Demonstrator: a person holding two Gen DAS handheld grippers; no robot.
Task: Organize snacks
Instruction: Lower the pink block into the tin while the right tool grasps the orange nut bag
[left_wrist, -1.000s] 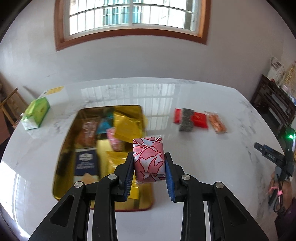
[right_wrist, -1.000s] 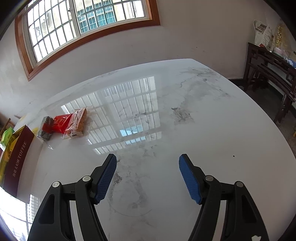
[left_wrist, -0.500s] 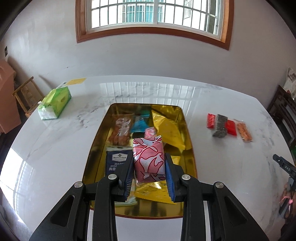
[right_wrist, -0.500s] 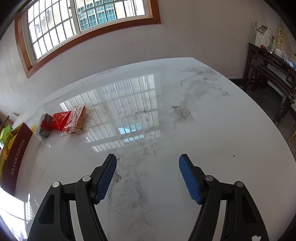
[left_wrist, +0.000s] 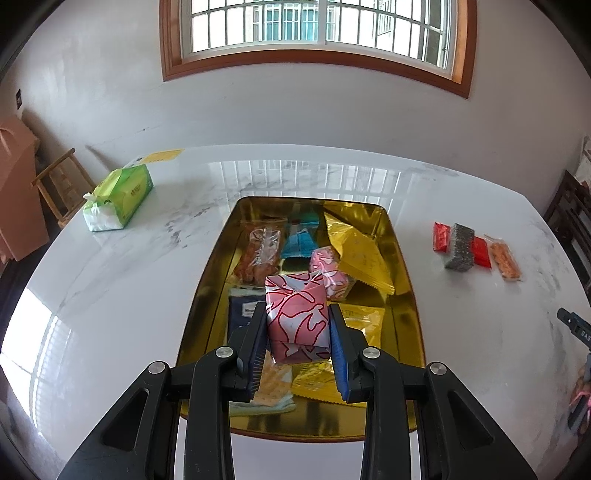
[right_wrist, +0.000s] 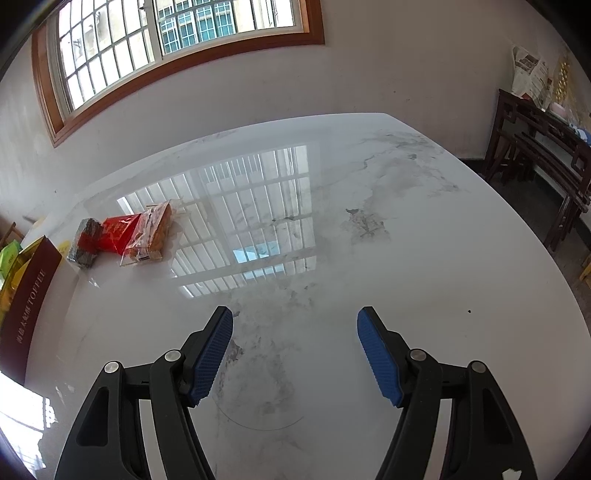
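A pink-and-white wrapped snack packet (left_wrist: 297, 317) hangs upright above the gold tin (left_wrist: 399, 258), which holds assorted snacks; three more lie on the bench (left_wrist: 476, 251).

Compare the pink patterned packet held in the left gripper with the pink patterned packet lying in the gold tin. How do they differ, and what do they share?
The held pink packet is clamped between the left gripper's pads, above the gold tin; the second pink packet lies loose inside it. The held one stands upright; the other lies tilted against a gold foil pouch. The held one looks larger, perhaps only from nearness. Both share pink wrapping with red and white swirls.
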